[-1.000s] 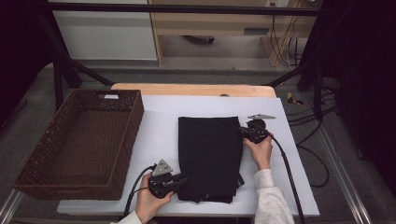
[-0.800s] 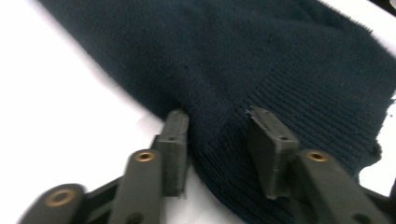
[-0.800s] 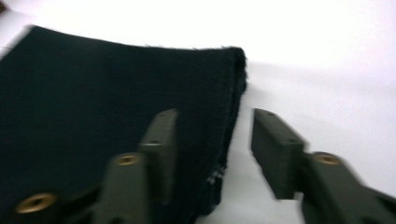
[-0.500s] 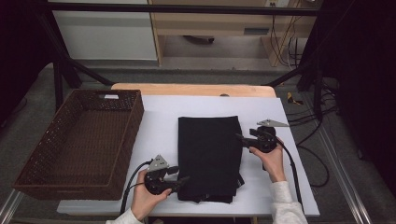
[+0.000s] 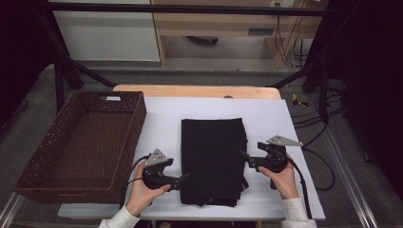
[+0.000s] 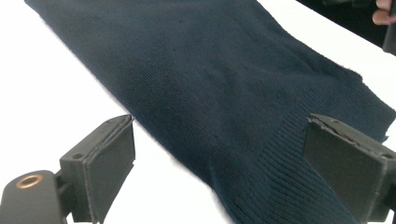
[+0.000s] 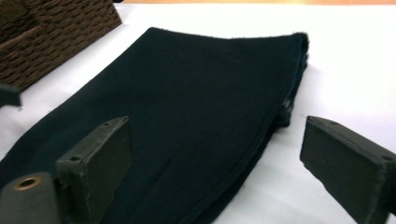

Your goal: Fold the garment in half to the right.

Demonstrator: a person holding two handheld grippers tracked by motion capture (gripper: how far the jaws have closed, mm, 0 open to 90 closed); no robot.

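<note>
A folded dark navy knit garment (image 5: pixel 213 159) lies flat in the middle of the white table (image 5: pixel 161 118). My left gripper (image 5: pixel 184 177) sits at the cloth's near left edge, pointing right. Its jaws have just been opening and stand wide above the ribbed hem (image 6: pixel 289 186), with nothing pressed between them. My right gripper (image 5: pixel 243 155) hovers at the cloth's right edge, pointing left. Its jaws have also just been opening and are spread over the folded edge (image 7: pixel 275 121) without touching it. The garment (image 7: pixel 187 107) rests free of both grippers.
A brown wicker basket (image 5: pixel 81 142) stands on the table's left part, its rim (image 7: pixel 56 28) close to the cloth. A wooden strip (image 5: pixel 195 90) runs along the table's far edge. Cables (image 5: pixel 304 123) hang off the right side.
Both grippers have opened and let go of the cloth. The right gripper has drawn back to the right, off the garment's far right corner. The left has lifted slightly at the near left edge.
</note>
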